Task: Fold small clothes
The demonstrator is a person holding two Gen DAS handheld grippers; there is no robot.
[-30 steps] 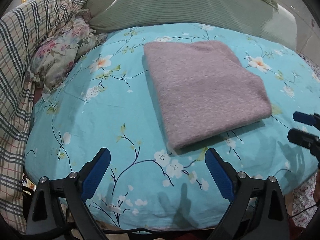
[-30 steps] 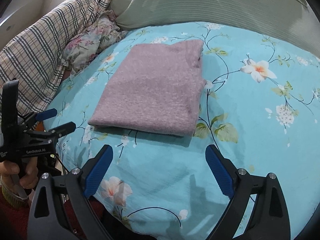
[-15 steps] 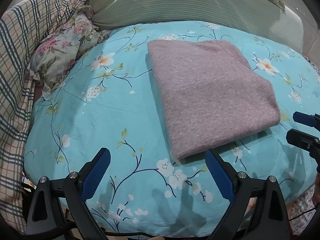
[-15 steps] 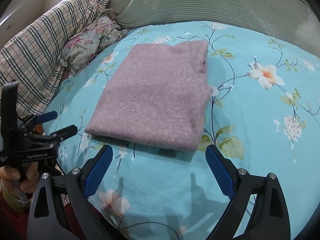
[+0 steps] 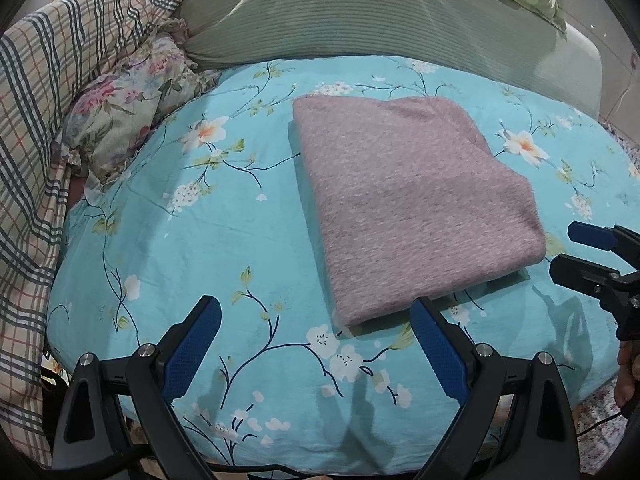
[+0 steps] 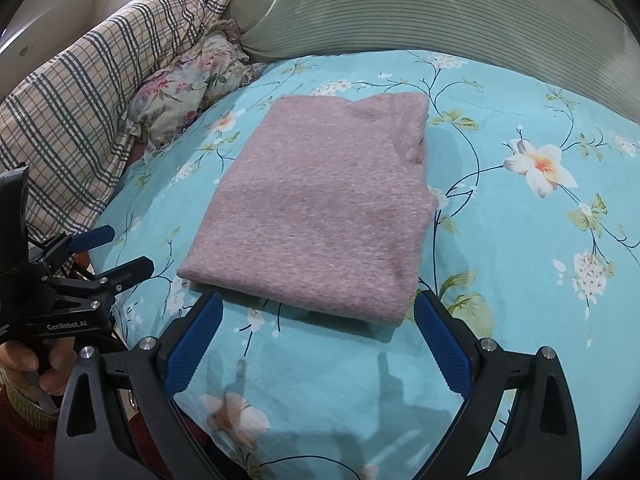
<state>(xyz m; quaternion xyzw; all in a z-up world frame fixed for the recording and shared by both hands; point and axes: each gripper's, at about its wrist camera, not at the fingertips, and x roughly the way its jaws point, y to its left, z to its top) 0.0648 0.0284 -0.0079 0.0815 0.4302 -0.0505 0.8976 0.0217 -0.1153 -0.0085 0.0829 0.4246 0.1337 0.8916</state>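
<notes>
Jaws apart — folded garment [image 5: 404, 204] beside floral pillow [image 5: 128, 116], plaid blanket [image 5: 36, 128].

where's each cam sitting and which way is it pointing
Left wrist: rides the left gripper, low at the bed's near edge, looking forward over the folded mauve garment; its open blue fingers frame the bottom, and the right gripper shows at right.
Right wrist: rides the right gripper, facing the same way from further right; the left gripper and a hand show at left.
Shared: the garment, turquoise floral cover, plaid quilt, green striped pillow.
</notes>
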